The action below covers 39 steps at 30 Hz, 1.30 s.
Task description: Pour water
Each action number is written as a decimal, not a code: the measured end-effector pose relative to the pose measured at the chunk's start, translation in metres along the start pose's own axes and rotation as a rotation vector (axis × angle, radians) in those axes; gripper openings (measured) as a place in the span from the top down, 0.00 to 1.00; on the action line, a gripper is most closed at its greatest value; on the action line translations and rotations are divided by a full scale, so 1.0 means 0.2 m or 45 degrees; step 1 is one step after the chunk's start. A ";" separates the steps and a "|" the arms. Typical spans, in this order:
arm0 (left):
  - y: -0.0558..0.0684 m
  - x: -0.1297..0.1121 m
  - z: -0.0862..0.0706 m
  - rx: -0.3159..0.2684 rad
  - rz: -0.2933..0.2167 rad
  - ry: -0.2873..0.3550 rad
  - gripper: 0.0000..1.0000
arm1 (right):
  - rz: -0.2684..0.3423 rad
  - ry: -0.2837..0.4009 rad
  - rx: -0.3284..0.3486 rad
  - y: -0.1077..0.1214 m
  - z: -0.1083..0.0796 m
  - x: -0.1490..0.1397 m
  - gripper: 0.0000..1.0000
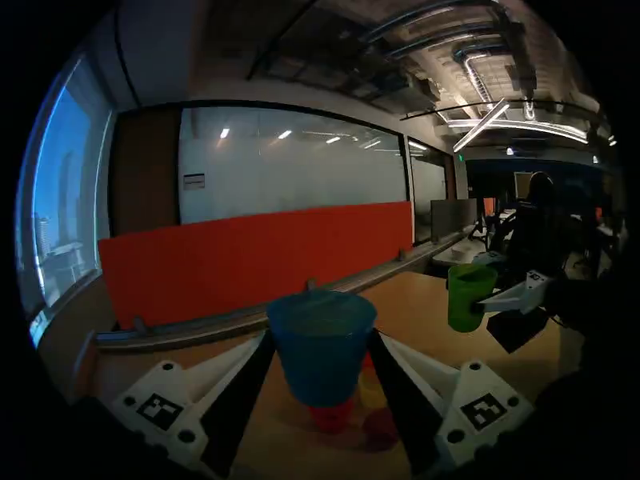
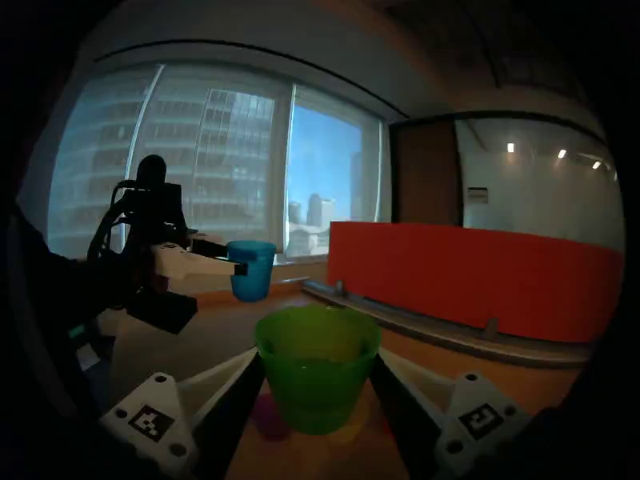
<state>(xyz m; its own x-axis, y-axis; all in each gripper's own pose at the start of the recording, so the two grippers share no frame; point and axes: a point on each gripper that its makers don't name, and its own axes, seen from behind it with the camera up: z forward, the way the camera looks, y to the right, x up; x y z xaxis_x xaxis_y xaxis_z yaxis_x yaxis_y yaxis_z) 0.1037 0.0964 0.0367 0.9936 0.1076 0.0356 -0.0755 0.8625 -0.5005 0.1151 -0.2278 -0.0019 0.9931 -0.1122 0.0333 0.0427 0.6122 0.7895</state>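
My left gripper is shut on a blue plastic cup, held upright above the wooden desk. To its right, a green cup hangs in my right gripper. In the right gripper view, the green cup stands upright with my right gripper shut on it. The blue cup is farther off at left, in the left gripper. The two cups are apart. I cannot tell what is inside either cup.
Small red and yellow cups sit on the desk under the blue cup. An orange partition and a rail bound the desk's far edge. Someone sits at far desks. Large windows lie behind the left gripper.
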 end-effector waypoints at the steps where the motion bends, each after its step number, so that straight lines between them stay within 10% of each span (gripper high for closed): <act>1: 0.00 -0.02 0.00 -0.001 0.005 -0.012 0.16 | -0.001 -0.009 -0.002 0.00 0.00 -0.01 0.13; 39: 0.05 -0.73 0.05 -0.160 0.257 -0.559 0.15 | 0.007 -0.370 0.041 0.11 0.06 -0.44 0.12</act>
<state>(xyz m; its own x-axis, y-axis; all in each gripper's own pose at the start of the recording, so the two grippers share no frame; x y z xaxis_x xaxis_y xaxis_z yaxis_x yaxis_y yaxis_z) -0.0438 0.0936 0.0349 0.8289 0.4875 0.2743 -0.2249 0.7394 -0.6346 0.0265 -0.2126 0.0200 0.9204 -0.3310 0.2082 0.0289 0.5887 0.8079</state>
